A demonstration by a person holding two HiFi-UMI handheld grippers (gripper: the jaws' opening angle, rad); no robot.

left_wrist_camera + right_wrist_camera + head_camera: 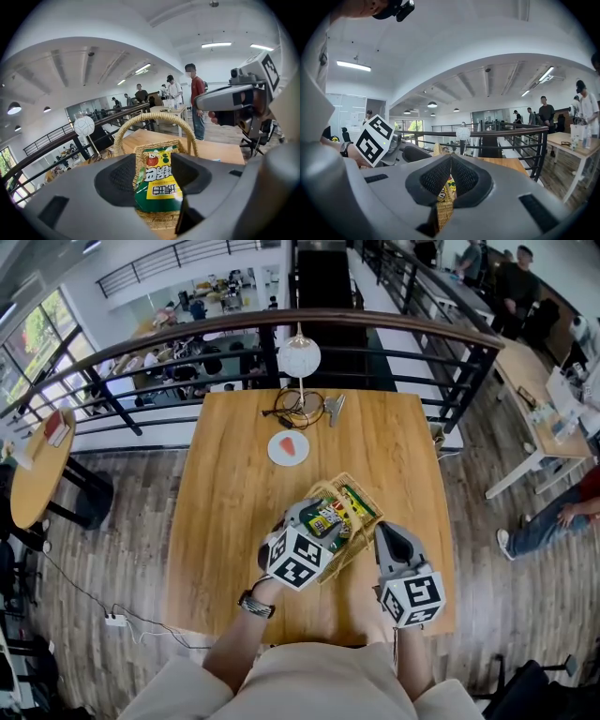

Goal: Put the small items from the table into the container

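Left tool [317, 519] open at woven wicker basket [154, 116] on wooden surface [234, 474]. Green snack packet [159, 183] in basket, loose between its pads. Right tool [383, 527] closed, beside basket.

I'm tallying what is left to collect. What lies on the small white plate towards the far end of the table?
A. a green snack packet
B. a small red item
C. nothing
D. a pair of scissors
B: the head view shows a small red item lying on the white plate, well apart from the wicker basket, where the green snack packet sits.
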